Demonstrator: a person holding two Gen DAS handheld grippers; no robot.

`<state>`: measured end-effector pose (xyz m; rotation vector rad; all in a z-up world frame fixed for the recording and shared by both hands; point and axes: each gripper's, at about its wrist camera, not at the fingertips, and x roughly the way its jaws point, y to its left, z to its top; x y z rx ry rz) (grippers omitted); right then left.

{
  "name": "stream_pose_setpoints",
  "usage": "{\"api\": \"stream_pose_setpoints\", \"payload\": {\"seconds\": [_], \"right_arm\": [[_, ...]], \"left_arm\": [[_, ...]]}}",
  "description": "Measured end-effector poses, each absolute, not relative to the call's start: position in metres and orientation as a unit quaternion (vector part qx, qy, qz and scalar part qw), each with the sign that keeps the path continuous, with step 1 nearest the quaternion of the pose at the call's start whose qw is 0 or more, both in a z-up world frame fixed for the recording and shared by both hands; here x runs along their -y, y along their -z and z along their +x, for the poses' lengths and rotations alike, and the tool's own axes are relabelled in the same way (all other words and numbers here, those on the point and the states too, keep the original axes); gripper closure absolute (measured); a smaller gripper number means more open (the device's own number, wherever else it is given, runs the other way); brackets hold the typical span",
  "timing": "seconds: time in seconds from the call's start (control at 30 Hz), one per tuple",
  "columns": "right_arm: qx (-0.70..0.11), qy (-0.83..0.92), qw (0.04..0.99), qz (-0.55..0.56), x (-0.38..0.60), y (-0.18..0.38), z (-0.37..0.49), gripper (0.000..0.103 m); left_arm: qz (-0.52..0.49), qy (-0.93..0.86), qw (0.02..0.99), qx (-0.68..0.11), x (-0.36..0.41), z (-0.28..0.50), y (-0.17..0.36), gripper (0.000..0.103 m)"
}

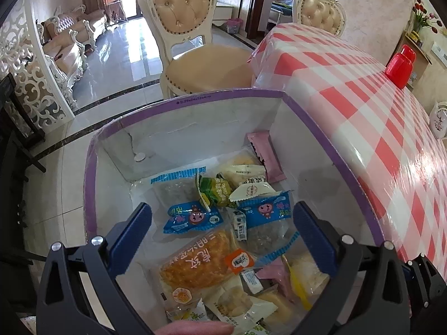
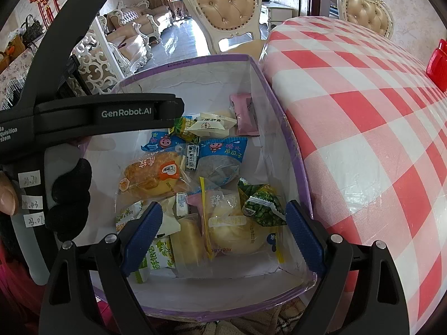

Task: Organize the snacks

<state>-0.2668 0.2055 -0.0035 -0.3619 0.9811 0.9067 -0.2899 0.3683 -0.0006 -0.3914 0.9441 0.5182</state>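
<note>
A white cardboard box with a purple rim (image 1: 178,101) (image 2: 195,61) stands beside the table and holds several wrapped snacks. Among them are an orange bread packet (image 1: 195,262) (image 2: 151,176), two blue packets (image 1: 192,217) (image 2: 220,153), a pink packet (image 1: 265,153) (image 2: 244,114), a green packet (image 2: 262,203) and a pale bun packet (image 2: 237,231). My left gripper (image 1: 223,223) hangs open over the box's middle with nothing between its fingers. Over the near end of the box my right gripper (image 2: 223,215) is open too, above the bun packet.
A table under a red-and-white checked cloth (image 1: 363,97) (image 2: 363,111) borders the box on the right, with a red jar (image 1: 401,65) on it. Padded chairs (image 1: 184,19) (image 2: 226,8) stand behind. The left tool's black housing (image 2: 111,114) and a gloved hand (image 2: 72,189) crowd the box's left side.
</note>
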Motion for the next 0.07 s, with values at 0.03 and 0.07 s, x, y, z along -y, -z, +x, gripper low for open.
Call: {"api": "stream_pose_setpoints", "payload": {"seconds": [0.03, 0.07], "right_arm": [[-0.452, -0.418, 0.770, -0.166, -0.2055, 0.0035, -0.2668, 0.016], [-0.452, -0.418, 0.770, -0.166, -0.2053, 0.0036, -0.2669, 0.016]], "left_arm": [[-0.185, -0.244, 0.840, -0.447, -0.3682, -0.2901, 0.0007, 0.002], [-0.184, -0.245, 0.840, -0.447, -0.3681, -0.2901, 0.0006, 0.002]]}}
